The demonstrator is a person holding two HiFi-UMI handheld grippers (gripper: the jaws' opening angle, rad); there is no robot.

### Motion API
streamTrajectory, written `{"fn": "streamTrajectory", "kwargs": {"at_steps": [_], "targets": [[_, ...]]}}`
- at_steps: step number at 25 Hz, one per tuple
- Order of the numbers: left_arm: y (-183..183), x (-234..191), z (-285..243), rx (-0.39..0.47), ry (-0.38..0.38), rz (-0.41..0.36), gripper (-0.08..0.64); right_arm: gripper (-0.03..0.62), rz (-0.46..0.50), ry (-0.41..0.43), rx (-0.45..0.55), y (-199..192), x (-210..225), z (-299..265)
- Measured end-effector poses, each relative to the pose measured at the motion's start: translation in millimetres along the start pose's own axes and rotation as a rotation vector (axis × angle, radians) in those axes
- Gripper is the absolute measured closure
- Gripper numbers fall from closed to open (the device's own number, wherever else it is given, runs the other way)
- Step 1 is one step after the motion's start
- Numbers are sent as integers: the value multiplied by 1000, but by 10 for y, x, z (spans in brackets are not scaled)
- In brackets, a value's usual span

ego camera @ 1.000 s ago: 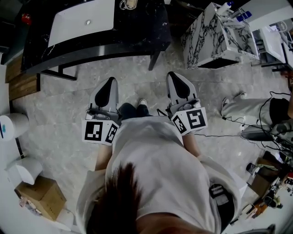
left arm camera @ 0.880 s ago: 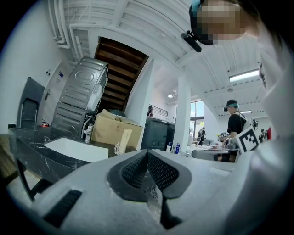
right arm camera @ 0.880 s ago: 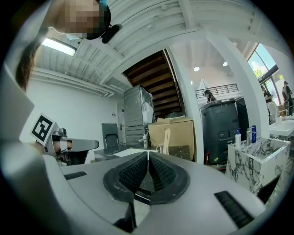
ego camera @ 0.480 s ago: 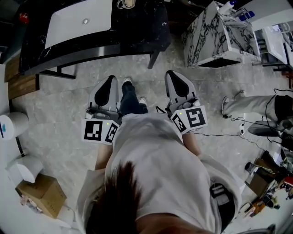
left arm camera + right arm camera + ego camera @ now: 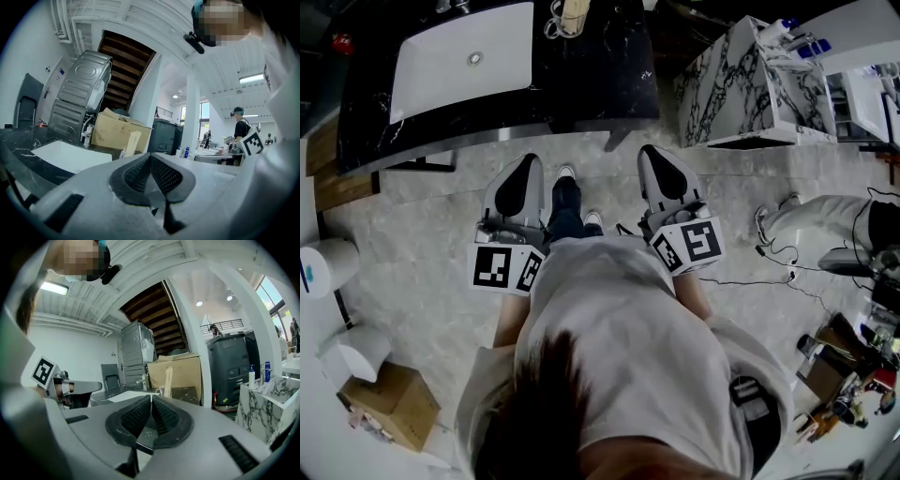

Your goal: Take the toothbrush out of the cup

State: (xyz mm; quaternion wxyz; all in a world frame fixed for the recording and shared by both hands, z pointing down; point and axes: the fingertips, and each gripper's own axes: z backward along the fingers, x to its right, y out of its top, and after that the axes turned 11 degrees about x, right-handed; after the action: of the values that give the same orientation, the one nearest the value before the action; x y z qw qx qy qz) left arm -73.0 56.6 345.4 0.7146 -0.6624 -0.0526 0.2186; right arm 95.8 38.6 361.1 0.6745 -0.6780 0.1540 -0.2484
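Counted here: two handheld tools, the left gripper (image 5: 526, 169) and the right gripper (image 5: 654, 157), with two marker cubes (image 5: 502, 270) between them, and two shoes (image 5: 565, 174). There is one black counter (image 5: 600, 66), one white basin (image 5: 464, 61), one cup (image 5: 567, 17) and one marble-patterned cabinet (image 5: 722, 84), along with two blue-capped bottles (image 5: 787, 24). The tally ends with two cardboard boxes, the floor box (image 5: 389, 405) and the far box (image 5: 176, 373), and one dark wheeled bin (image 5: 227, 366).
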Motion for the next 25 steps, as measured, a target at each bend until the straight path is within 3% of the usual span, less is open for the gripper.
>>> {"fn": "streamTrajectory", "kwargs": {"at_steps": [11, 25], "targets": [[148, -699, -750, 15, -19, 4, 545, 575, 21, -49, 14, 139, 265, -965], [74, -1203, -1207, -13, -74, 43, 545, 575, 25, -136, 31, 123, 445, -1532]]}}
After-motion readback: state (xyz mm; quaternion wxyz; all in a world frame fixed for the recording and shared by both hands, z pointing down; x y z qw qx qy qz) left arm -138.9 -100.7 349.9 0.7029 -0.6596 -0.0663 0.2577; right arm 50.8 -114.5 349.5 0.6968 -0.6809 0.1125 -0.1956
